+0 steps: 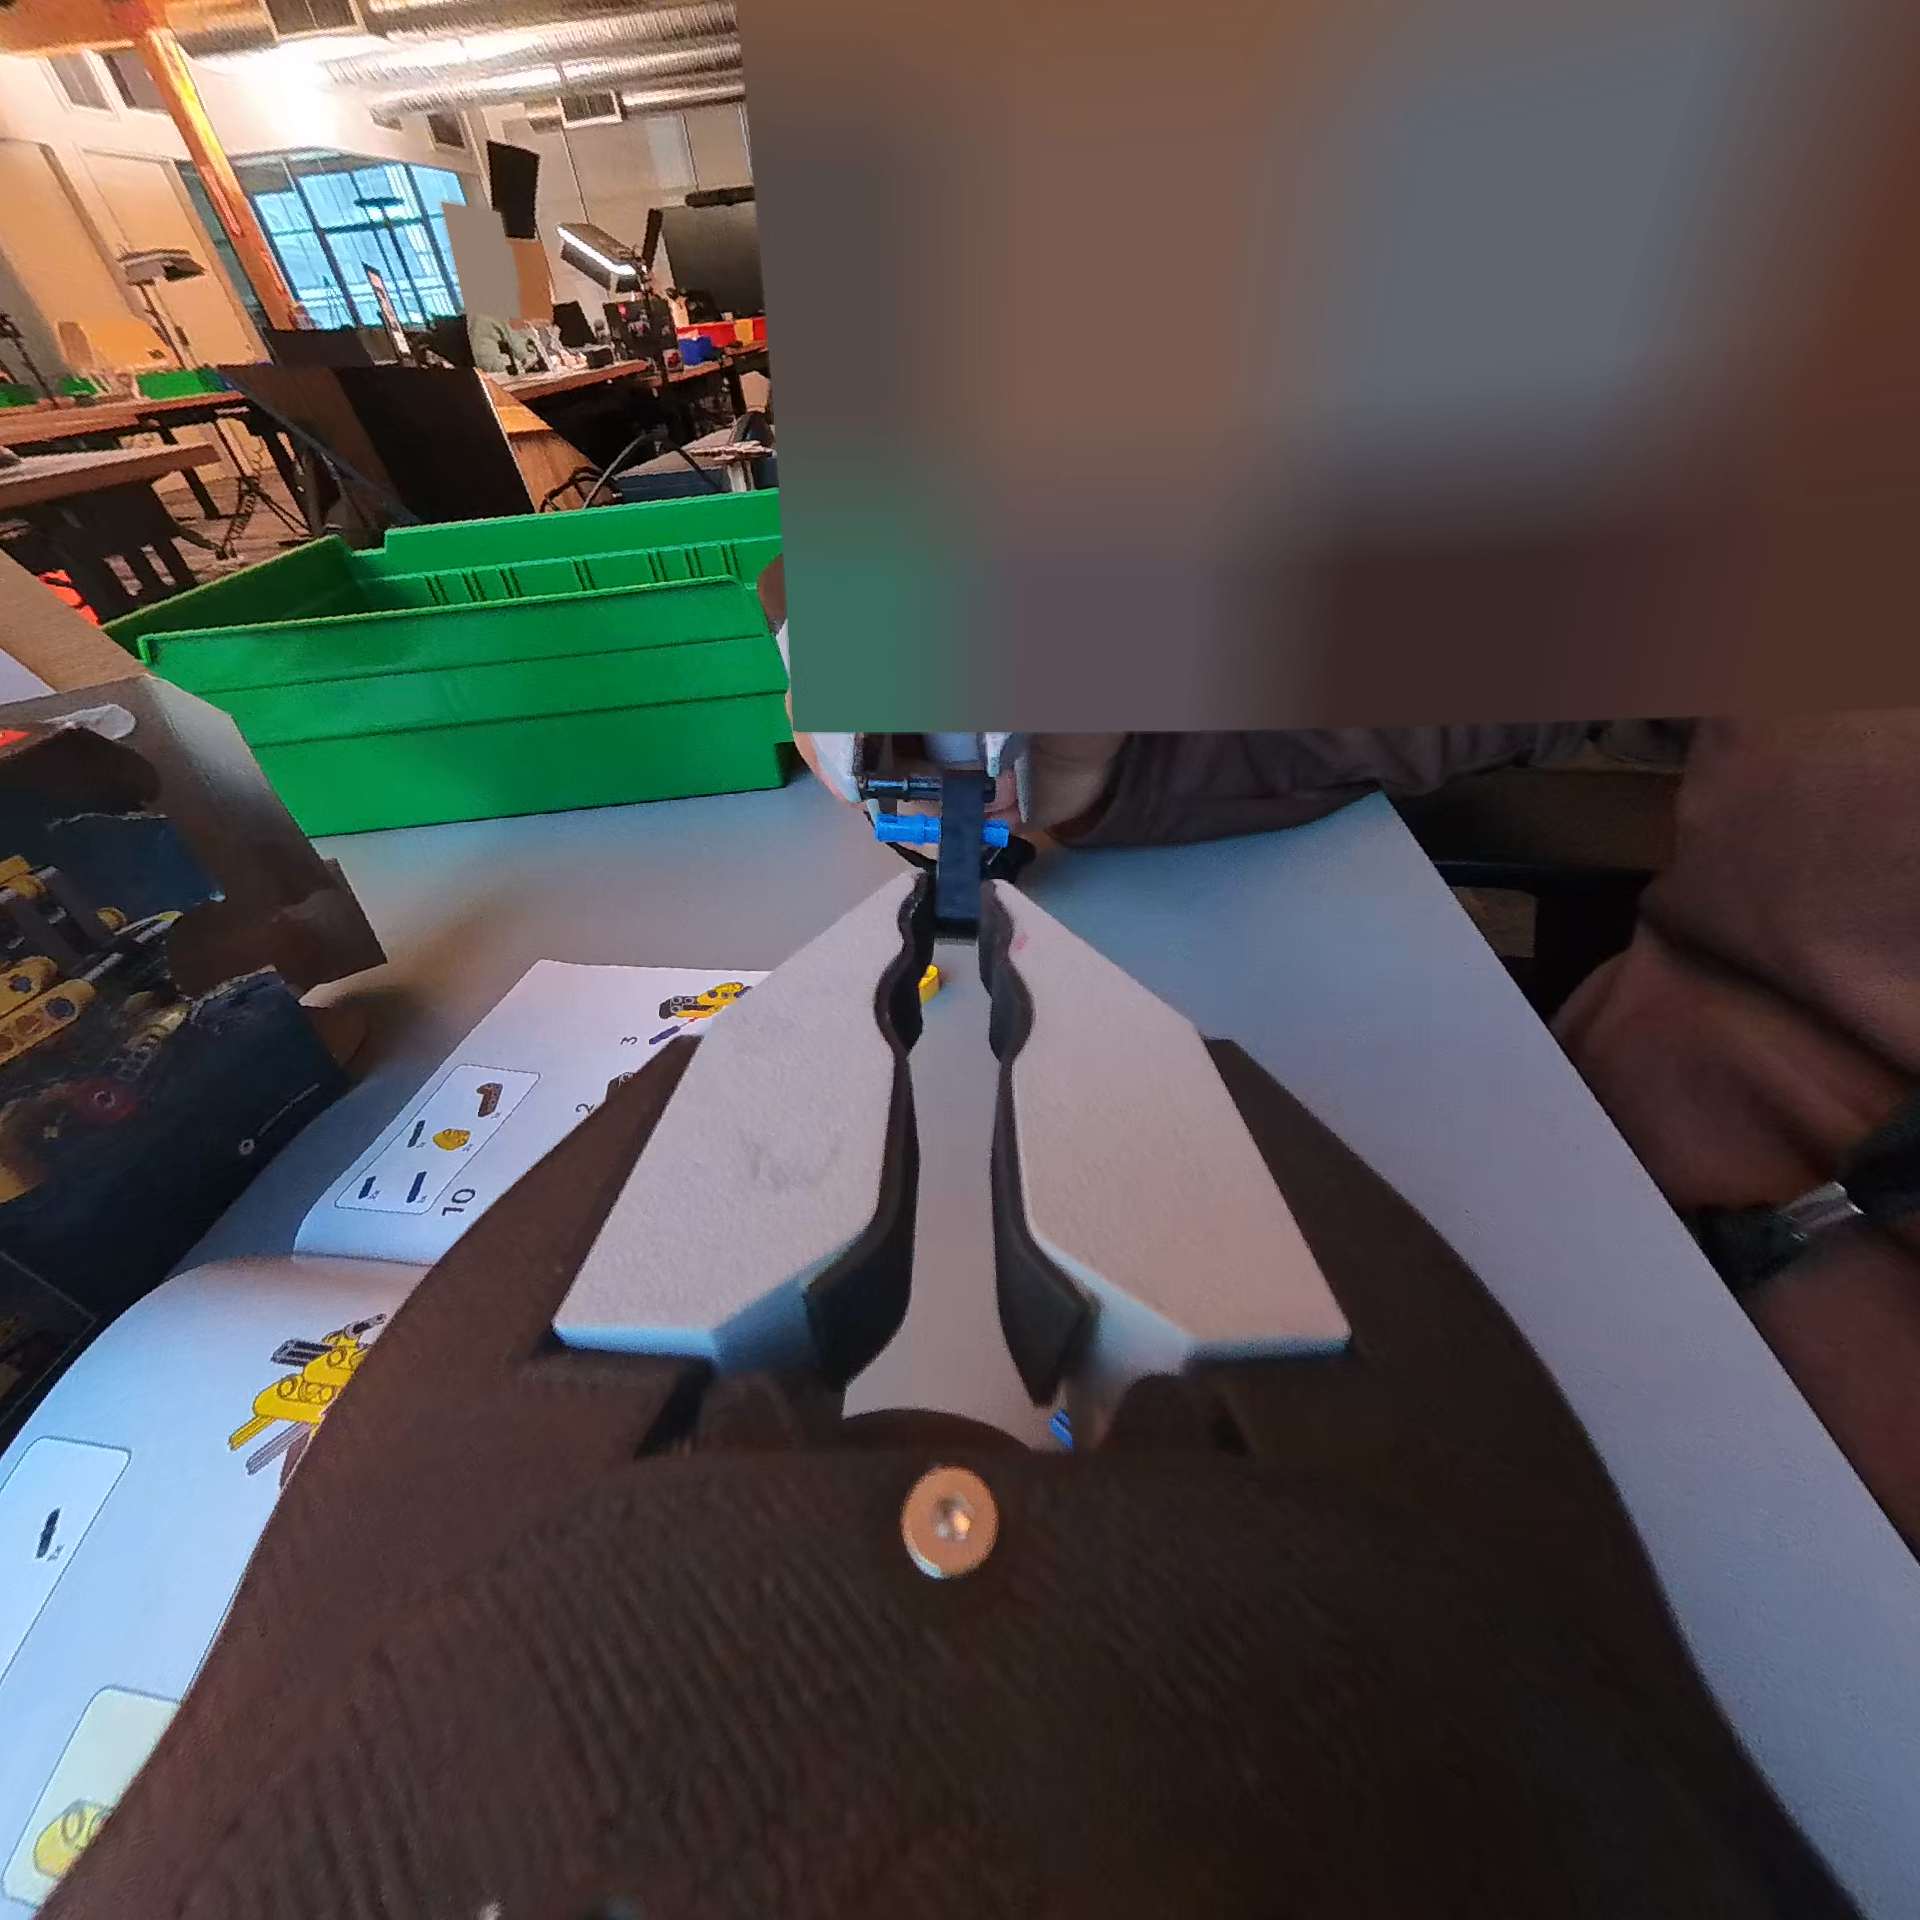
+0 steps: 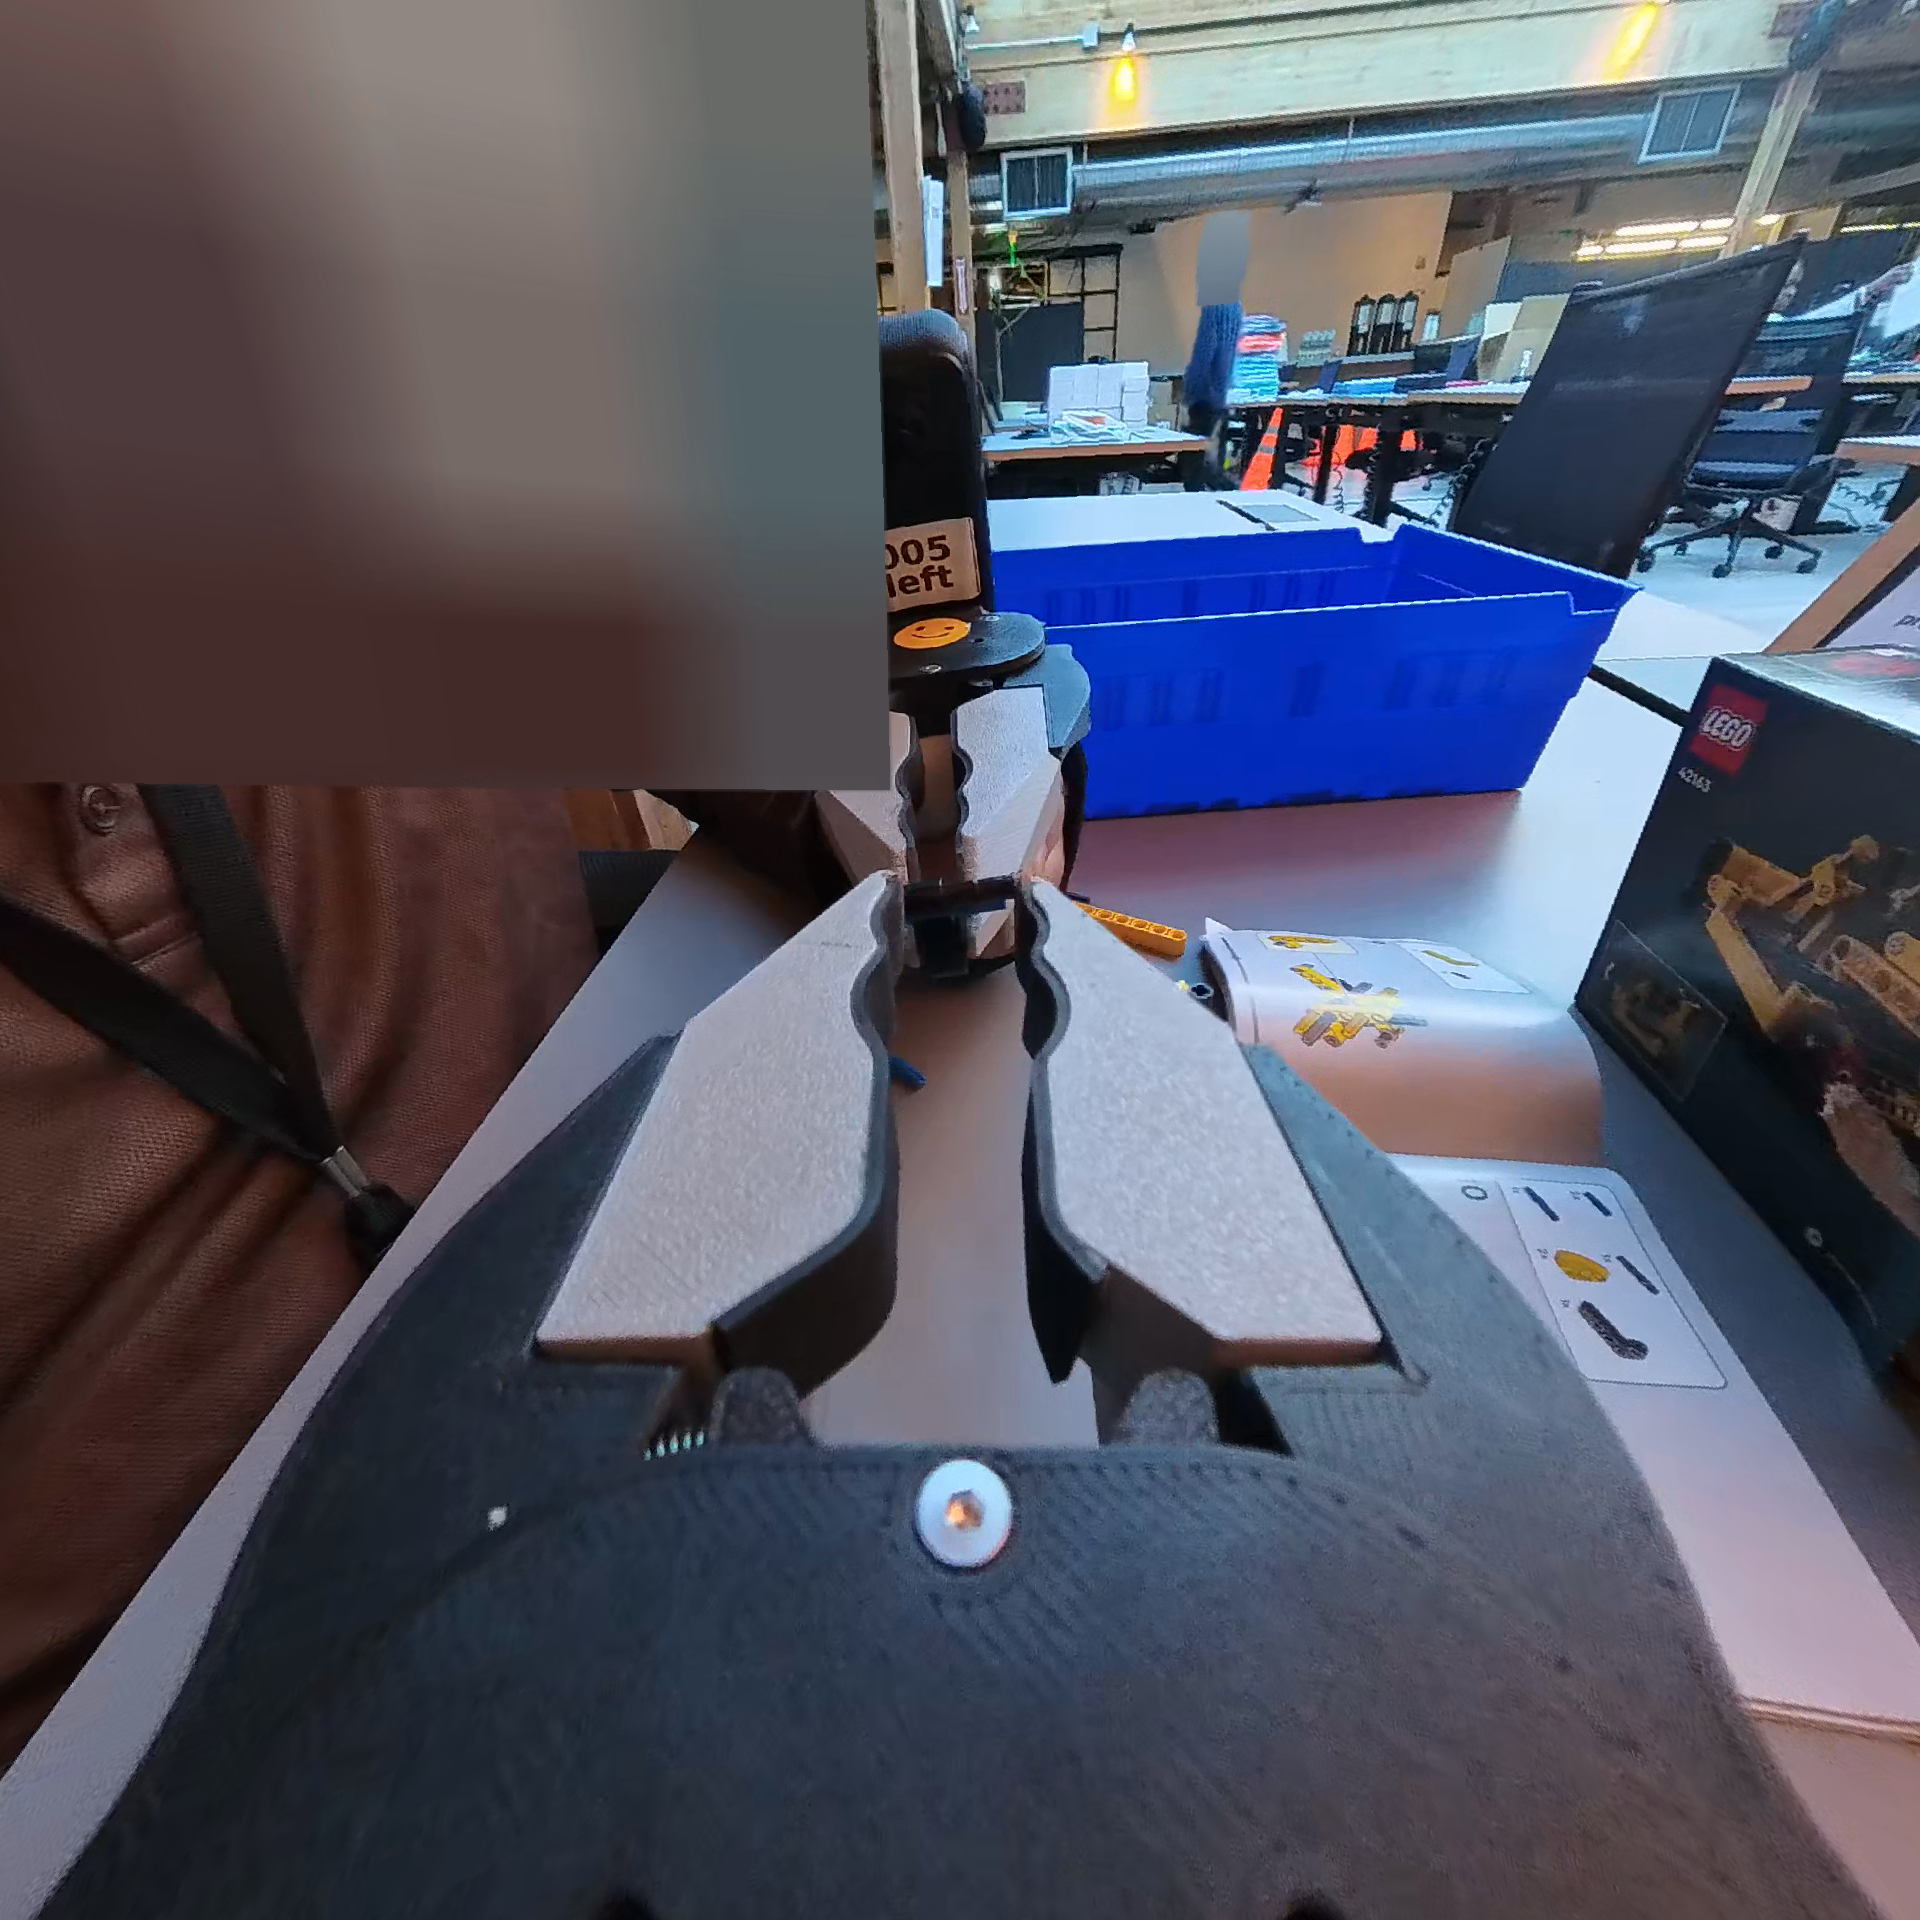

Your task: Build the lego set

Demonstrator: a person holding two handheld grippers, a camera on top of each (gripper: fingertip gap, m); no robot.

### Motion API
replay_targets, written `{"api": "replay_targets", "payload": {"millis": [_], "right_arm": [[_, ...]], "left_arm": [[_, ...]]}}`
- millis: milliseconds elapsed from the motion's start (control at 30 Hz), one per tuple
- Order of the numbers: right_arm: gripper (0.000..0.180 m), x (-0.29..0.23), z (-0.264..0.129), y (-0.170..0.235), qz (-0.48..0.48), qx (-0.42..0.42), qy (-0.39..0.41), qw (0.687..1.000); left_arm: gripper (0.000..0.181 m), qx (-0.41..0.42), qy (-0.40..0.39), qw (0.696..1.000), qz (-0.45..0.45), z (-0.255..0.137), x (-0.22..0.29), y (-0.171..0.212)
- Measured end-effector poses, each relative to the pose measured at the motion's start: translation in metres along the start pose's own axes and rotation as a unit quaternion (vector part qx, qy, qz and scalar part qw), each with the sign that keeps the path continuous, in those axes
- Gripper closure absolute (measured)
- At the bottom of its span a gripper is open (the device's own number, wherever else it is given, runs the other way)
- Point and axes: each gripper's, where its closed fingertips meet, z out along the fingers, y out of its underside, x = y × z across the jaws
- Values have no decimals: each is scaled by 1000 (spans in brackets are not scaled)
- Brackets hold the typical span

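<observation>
My left gripper (image 1: 956, 902) is shut on the lower end of a black Lego beam (image 1: 958, 847), held upright above the grey table (image 1: 1195, 987). Blue pins (image 1: 902, 828) cross the beam's middle and a black pin (image 1: 896, 787) sticks out near its top. My right gripper (image 2: 961, 899) faces the left one, and its tips press on both sides of the beam's other end (image 2: 951, 914). The left gripper also shows in the right wrist view (image 2: 971, 790), just behind the piece. A small yellow piece (image 1: 928, 979) lies on the table under the left fingers.
An open instruction booklet (image 1: 488, 1101) (image 2: 1351, 987) and the Lego box (image 1: 125, 987) (image 2: 1787, 987) lie beside the grippers. A yellow beam (image 2: 1132, 927) and a loose blue pin (image 2: 906, 1075) lie on the table. A green bin (image 1: 499, 665) and a blue bin (image 2: 1299, 665) stand behind. The grippers are tip to tip, or close to it.
</observation>
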Motion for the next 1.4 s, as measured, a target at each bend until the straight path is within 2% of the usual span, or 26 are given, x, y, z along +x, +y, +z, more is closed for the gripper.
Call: {"api": "replay_targets", "payload": {"millis": [733,867,1033,1067,1200,1267,1400], "right_arm": [[169,5,1,7,10,-19,6,1000],[168,10,0,12,32,-30,9,999],[122,9,-2,20,-23,-76,27,996],[120,7,-1,25,-34,-92,26,995],[132,2,6,39,-80,-134,31,987],[135,0,9,42,-81,-142,25,986],[154,1,9,42,-86,-140,28,986]], "left_arm": [[176,-26,-14,999,-15,1,-6,7],[176,-59,-48,996,40,2,-12,16],[176,-123,-60,984,116,7,-7,34],[176,-128,-61,983,120,8,-7,35],[176,-129,-59,983,116,8,-6,35],[176,-128,-55,984,111,8,-6,35],[176,-122,-44,986,103,8,-3,34]]}}
